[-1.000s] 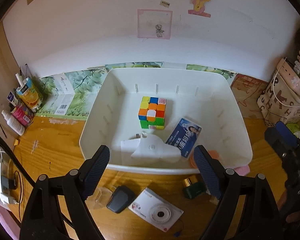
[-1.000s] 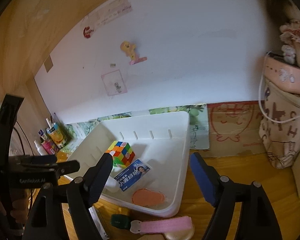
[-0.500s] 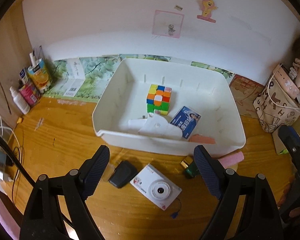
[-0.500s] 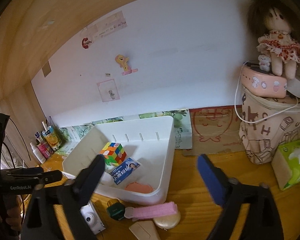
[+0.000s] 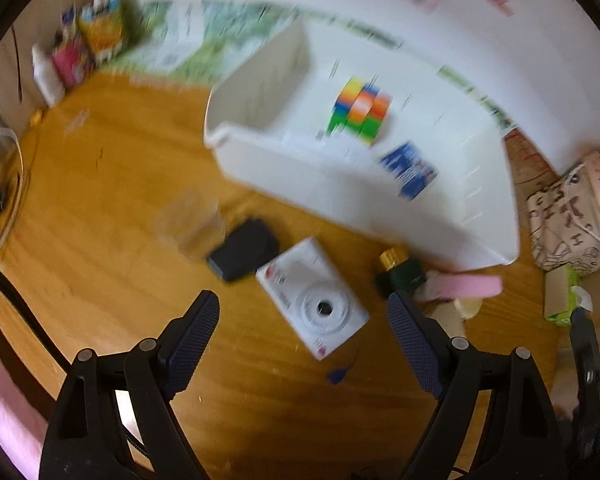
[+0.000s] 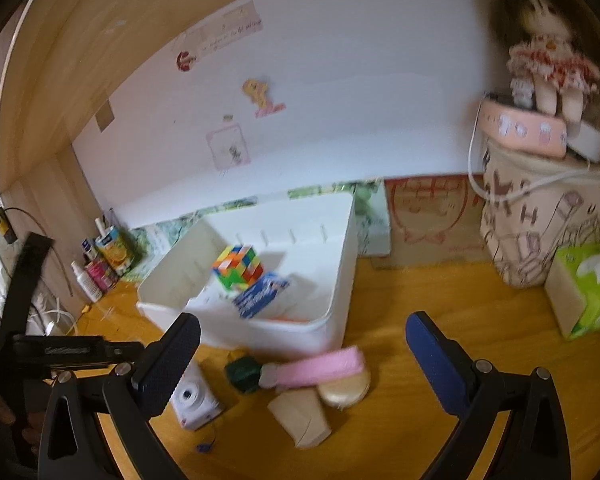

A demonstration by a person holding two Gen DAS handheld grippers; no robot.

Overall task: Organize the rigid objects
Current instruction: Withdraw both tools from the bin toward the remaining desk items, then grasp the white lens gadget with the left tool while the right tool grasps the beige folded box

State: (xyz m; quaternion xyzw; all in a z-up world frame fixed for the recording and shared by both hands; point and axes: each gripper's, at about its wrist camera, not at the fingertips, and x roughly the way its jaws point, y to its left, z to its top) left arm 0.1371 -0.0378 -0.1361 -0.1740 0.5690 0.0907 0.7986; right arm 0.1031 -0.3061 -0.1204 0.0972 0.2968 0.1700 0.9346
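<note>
Both views are smeared by motion blur; a pale, clear item (image 5: 190, 220) beyond the left hand-held gripper (image 5: 304, 316) may be a plastic cup, and print on the blue packet (image 5: 410, 170) is unreadable. The white bin (image 5: 364, 208) on the wooden worktop (image 5: 100, 208) lies ahead of both grippers and contains a colour cube (image 5: 360, 110), the blue packet and a white item only partly visible behind the near wall. The left hand-held gripper, jaws wide and empty, points steeply down at the white camera (image 5: 314, 298), which lies between its fingers without contact; a black case (image 5: 244, 250) touches the camera's far corner. The right hand-held gripper (image 6: 302, 338), jaws fully spread and empty, has a pink strip (image 6: 320, 366), green bottle (image 6: 242, 372) and round compact (image 6: 344, 390) between its fingers.
</note>
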